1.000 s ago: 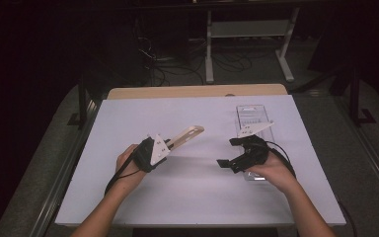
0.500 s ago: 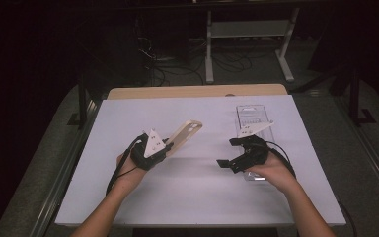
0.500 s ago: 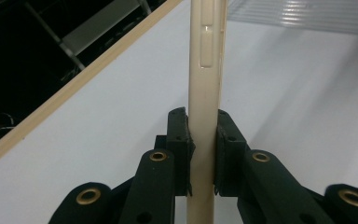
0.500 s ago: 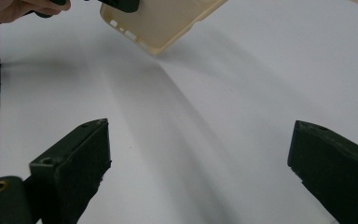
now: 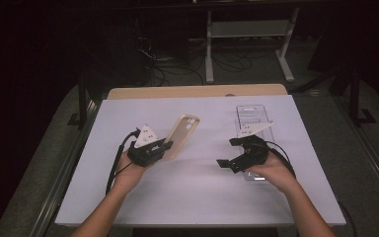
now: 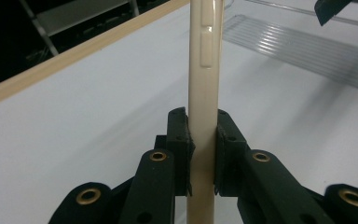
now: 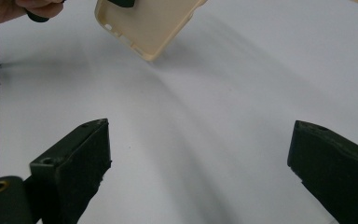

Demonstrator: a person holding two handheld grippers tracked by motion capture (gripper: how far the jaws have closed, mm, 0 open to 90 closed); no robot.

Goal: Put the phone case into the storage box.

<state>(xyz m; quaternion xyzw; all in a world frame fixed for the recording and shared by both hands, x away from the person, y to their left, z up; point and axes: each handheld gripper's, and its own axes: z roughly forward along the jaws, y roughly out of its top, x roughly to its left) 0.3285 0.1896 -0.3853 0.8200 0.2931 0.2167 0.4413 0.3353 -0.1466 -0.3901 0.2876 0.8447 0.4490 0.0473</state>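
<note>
While the right gripper (image 5: 231,154) is spread wide, a beige rubbery phone case (image 5: 181,135) is clamped by the left gripper (image 5: 159,149), tilted toward one o'clock.

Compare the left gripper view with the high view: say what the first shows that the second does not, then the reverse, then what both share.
The left gripper view alone shows the beige phone case edge-on, its raised side buttons visible, pinched between the left gripper's jaws. The high view alone shows the case's broad face with its camera cut-out, both forearms, the right gripper with jaws apart, and the shelf frame beyond the table. Both share the case held by the left gripper, the white table top, its wooden far edge, and the clear ribbed tray.
</note>
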